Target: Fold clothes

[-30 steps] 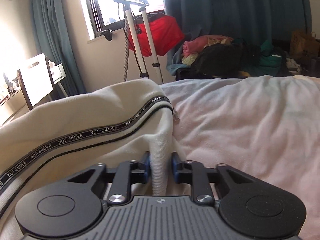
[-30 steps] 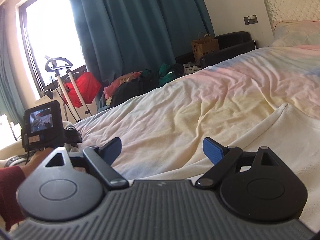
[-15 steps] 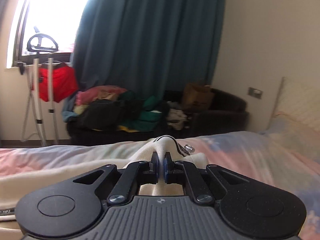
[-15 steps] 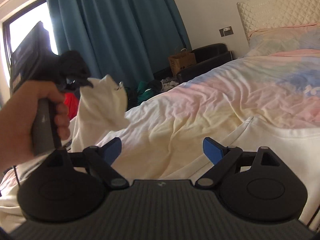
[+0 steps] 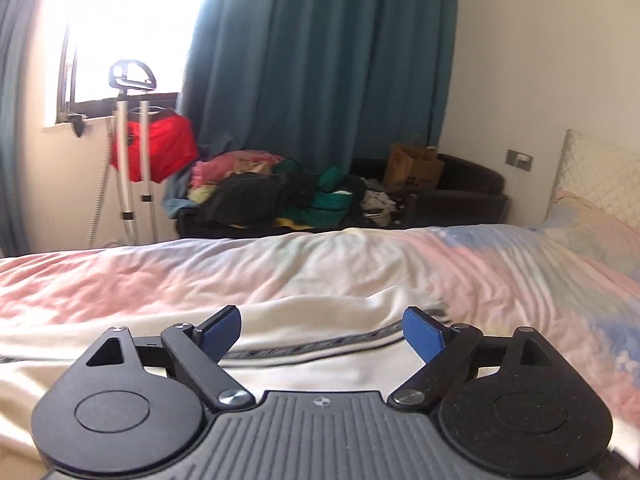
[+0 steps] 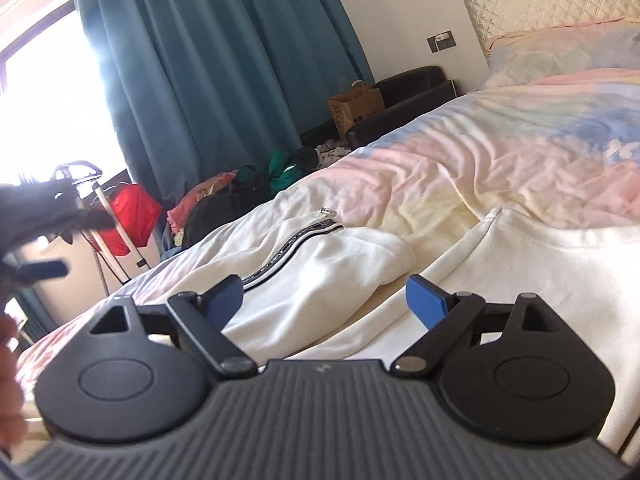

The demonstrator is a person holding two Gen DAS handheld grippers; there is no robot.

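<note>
So the cream garment [image 6: 332,276] is lying on the bed [image 6: 500,152], with one part of it, the bit carrying the black lettered stripe [image 6: 292,246], flopped over the rest, and that looks to me like a sleeve or side panel brought in as a first fold. The left gripper [image 5: 322,334] is opening its jaws right now, and nothing is sitting between them: the fabric is lying flat on the bed below and ahead of the blue pads [image 5: 222,330], so I'm reading this as the drop at the end of a fold. It's angled down a bit over the cloth, which makes sense if you're laying a flap down instead of tossing it. From the right wrist view that same gripper is only showing as a dark blur at the left edge, next to a sliver of the person's hand [image 6: 10,384]. The right gripper [image 6: 324,298] is hanging with its fingers spread wide and empty, hovering low over the near edge of the garment, probably waiting there so it can pin or pick up the next corner. The ribbed hem on the right side [image 6: 532,236] is lying flat and unfolded, so I'd guess the job is only partly done. Off past the bed there's a pile of clothes [image 5: 276,196] on the dark couch [image 5: 460,196] under the teal curtain [image 5: 320,60], maybe next in line.
</note>
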